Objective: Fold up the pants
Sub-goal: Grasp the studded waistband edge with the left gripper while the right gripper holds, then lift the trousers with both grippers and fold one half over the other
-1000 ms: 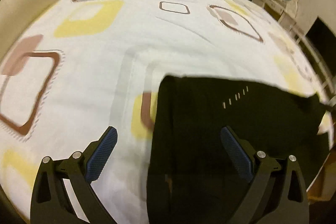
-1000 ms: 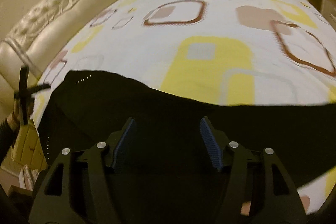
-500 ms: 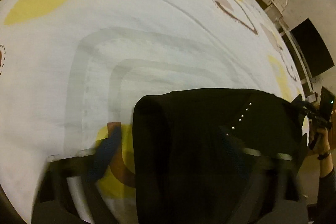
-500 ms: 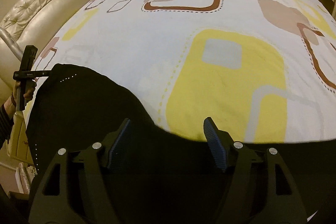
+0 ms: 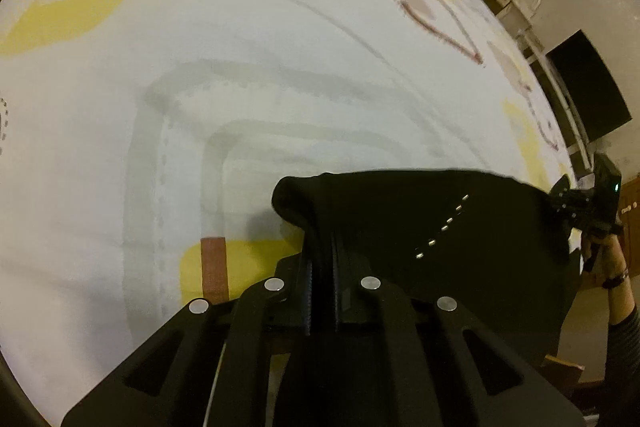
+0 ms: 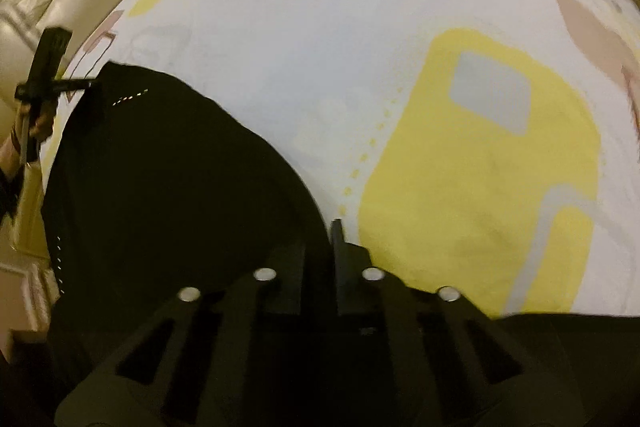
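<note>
Both grippers were clamped on the near edge of the black pants [image 5: 420,227] on the bed [image 5: 280,67]: left gripper [image 5: 322,279] at one corner, right gripper [image 6: 320,259] at the other, the garment's long axis stretched between them, sheet lying ahead.

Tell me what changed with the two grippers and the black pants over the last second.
Both grippers dropped toward the bed and closed: the left gripper now pinches the black pants at a bunched edge, and the right gripper clamps their near edge. The pants remain on the patterned bedsheet.
</note>
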### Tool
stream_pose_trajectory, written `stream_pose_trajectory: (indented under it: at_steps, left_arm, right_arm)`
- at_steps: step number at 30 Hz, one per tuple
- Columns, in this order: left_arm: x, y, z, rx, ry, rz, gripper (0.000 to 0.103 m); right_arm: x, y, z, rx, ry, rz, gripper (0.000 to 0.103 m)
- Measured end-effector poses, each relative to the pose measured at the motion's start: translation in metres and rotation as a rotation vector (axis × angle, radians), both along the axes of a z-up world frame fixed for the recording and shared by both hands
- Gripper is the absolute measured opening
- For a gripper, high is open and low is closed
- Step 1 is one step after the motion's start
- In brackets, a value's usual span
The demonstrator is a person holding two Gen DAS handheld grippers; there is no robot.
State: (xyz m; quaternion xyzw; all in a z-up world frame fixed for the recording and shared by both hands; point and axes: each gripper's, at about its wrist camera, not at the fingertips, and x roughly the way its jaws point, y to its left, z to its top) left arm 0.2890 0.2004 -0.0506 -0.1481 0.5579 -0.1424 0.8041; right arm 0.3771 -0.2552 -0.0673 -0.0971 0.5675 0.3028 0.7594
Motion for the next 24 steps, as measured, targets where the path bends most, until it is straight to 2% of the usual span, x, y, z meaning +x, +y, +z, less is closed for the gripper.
stream_pose_trajectory:
  at_steps: [4,7,14,19,24]
  left_arm:
    - [-0.013,0.006,0.022,-0.042,-0.068,0.012,0.005]
    - [-0.027,0.004,0.037,-0.074,-0.114,0.023,0.005]
    - [-0.085,-0.001,0.063,-0.180,-0.180,0.037,0.005]
    - [-0.129,0.002,0.065,-0.185,-0.194,0.056,0.005]
    - [-0.172,0.009,0.059,-0.211,-0.195,0.086,0.005]
  right_arm:
    - [-0.018,-0.003,0.023,0.013,-0.104,0.002,0.009]
    - [-0.043,-0.005,0.041,-0.018,-0.219,0.000,0.009]
    - [-0.126,0.000,0.064,-0.098,-0.431,0.042,0.009]
    - [-0.182,0.001,0.065,-0.137,-0.529,0.048,0.009]
    - [-0.227,-0.005,0.056,-0.137,-0.554,0.053,0.009]
